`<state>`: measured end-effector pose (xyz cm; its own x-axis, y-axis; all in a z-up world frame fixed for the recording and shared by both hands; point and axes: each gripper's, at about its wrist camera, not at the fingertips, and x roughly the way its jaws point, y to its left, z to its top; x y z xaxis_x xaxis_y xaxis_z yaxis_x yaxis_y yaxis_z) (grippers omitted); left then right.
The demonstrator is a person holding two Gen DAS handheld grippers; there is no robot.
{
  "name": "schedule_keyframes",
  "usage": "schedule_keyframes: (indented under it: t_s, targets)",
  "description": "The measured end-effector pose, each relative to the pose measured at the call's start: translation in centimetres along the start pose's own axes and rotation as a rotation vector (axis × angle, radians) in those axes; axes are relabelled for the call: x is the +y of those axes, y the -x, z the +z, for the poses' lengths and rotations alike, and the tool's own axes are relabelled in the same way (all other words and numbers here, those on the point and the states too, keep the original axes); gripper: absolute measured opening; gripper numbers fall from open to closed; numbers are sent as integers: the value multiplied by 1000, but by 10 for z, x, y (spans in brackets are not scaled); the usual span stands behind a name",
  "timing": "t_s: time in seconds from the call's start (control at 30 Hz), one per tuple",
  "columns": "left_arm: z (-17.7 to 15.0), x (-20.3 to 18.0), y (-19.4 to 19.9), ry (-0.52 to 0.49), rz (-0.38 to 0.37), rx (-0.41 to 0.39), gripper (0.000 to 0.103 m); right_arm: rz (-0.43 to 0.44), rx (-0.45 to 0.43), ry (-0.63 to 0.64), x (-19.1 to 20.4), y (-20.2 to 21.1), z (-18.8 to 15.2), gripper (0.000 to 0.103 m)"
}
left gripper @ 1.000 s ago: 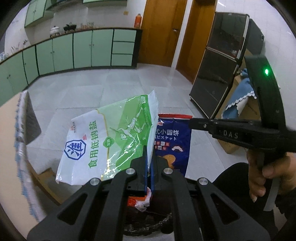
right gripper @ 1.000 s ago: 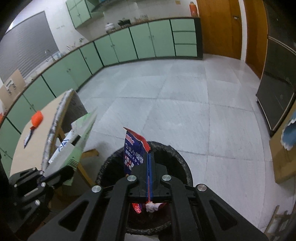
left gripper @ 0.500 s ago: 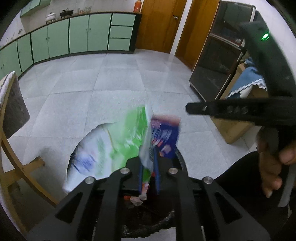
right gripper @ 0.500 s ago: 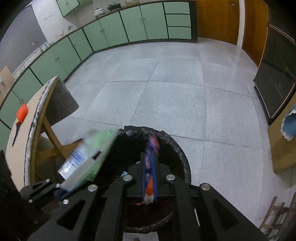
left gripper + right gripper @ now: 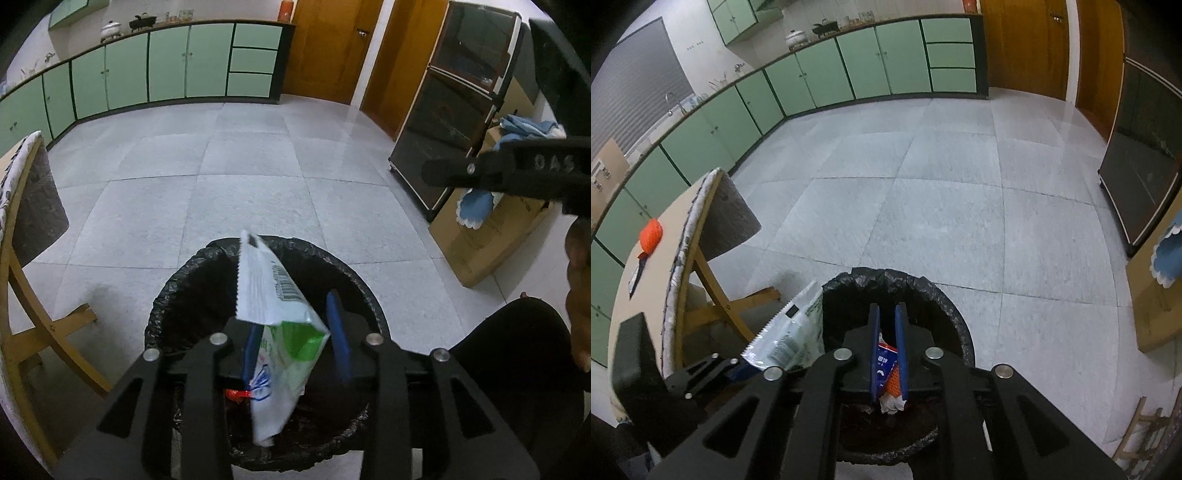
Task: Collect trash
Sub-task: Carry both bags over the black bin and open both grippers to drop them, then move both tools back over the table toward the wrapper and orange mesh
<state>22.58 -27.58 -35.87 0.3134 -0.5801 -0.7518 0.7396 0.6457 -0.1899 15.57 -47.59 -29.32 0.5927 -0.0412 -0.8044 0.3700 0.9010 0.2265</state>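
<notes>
A black-lined trash bin (image 5: 173, 288) (image 5: 947, 299) stands on the floor right under both grippers. My left gripper (image 5: 295, 339) hangs over it with its jaws opening. A white and green bag (image 5: 273, 314) hangs tilted between the blue pads, leaning on the left one, its lower end down in the bin. In the right wrist view the same bag (image 5: 790, 339) pokes up at the bin's left rim. My right gripper (image 5: 887, 332) has its pads a little apart. A blue snack packet (image 5: 883, 360) sits low between and below them, loose, over other litter.
A wooden table (image 5: 635, 325) with a cloth edge stands left of the bin and carries an orange object (image 5: 651, 236). A cardboard box (image 5: 491, 236) with blue cloth and a dark cabinet (image 5: 454, 129) stand to the right. Open tiled floor (image 5: 251, 177) lies ahead.
Both grippers came down over the bin and their jaws parted. The green bag swung from upright to hanging into the bin. The blue packet slid down out of the right pads.
</notes>
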Motion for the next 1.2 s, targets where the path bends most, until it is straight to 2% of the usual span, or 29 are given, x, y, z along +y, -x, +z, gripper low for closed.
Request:
schedule_keyframes:
  t_s: [0.07,0.17,0.27,0.57,0.73,0.83,0.93,1.03,1.2]
  targets:
    - [0,1,1,-1,5,-3,44,3,-4,-2,-1,2,1,10]
    - [1,3,4,3,10,-11,46,1,-6,-5,-3,3,2,10]
    - [1,5,5,8,15,-18,56,4,-5,-6,-3,4,2,10]
    - [6,10,19,17,43,-40,58,15,-24,-1,-2,12,4,10]
    - [6,12,49,19,59,-75,67,22,-45,-2,4,21,6,14]
    - [4,17,84,28,101,-132,74,40,-65,22,15,29,9,17]
    - [2,32,127,46,180,-198,81,62,-91,66,34,37,11,24]
    - [-1,62,171,87,275,-260,83,101,-121,126,66,47,14,27]
    - [-5,118,225,176,408,-309,83,148,-152,213,124,51,16,35]
